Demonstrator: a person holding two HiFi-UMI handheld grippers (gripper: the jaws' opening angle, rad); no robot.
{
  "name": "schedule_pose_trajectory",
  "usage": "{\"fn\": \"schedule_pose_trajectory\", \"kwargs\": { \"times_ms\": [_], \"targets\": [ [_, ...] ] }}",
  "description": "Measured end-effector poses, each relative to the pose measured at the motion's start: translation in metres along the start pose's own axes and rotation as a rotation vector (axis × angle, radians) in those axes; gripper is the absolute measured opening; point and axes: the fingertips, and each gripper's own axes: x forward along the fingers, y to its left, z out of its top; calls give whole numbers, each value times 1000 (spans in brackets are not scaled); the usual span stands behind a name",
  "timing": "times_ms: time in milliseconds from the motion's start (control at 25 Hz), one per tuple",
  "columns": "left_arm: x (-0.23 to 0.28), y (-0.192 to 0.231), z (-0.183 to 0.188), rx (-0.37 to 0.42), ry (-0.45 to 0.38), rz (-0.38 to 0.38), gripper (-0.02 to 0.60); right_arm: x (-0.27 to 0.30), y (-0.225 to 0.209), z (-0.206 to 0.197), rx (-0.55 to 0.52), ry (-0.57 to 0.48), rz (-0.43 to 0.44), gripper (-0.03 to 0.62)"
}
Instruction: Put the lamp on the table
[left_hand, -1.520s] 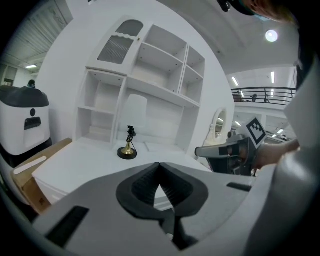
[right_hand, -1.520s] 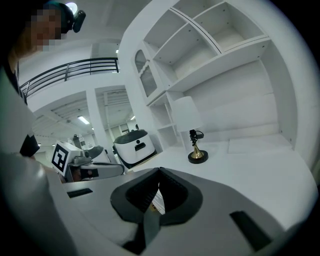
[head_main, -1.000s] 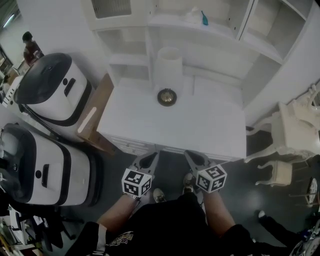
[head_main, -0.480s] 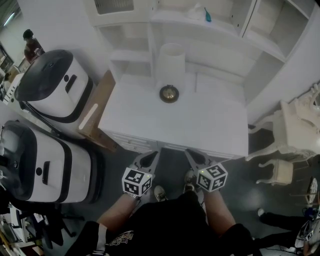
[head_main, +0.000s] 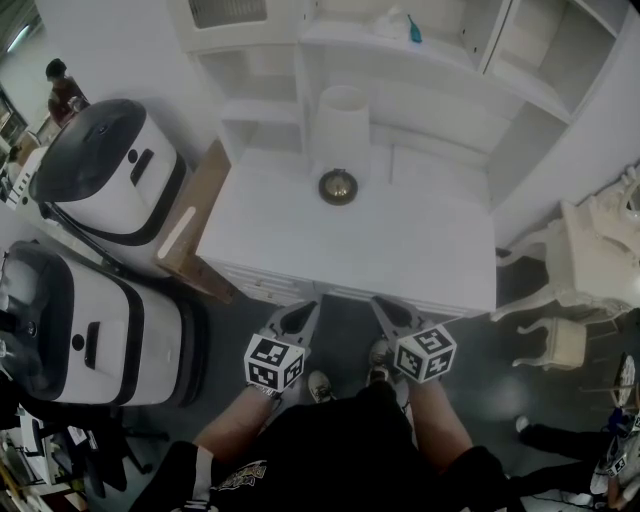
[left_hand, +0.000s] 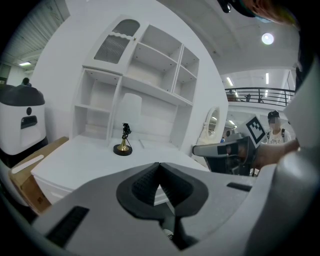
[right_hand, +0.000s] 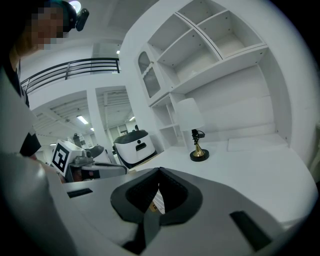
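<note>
A white lampshade (head_main: 340, 122) stands at the back of the white desk (head_main: 400, 255), against the hutch. Just in front of it sits a small brass lamp base (head_main: 338, 187) with a black socket on its stem, upright in the left gripper view (left_hand: 123, 143) and the right gripper view (right_hand: 198, 148). My left gripper (head_main: 298, 319) and right gripper (head_main: 392, 316) hover side by side just off the desk's near edge, both shut and holding nothing, well short of the base.
A white hutch (head_main: 440, 70) with open shelves rises behind the desk. Two large white-and-black machines (head_main: 105, 170) and a cardboard piece (head_main: 190, 230) stand to the left. An ornate white chair (head_main: 590, 265) is at the right. A person (head_main: 60, 95) stands far back left.
The head view has shifted slightly, so the desk sits a little lower in the picture than a second ago. Both grippers have stayed where they were, shut.
</note>
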Motion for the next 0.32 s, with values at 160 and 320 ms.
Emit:
{"fn": "schedule_pose_trajectory", "kwargs": {
  "times_ms": [160, 320],
  "targets": [
    [0, -1, 0, 1, -1, -4, 6, -1, 0, 1, -2, -1, -1, 25],
    [0, 0, 0, -6, 0, -6, 6, 1, 0, 1, 1, 0, -5, 25]
  ]
}}
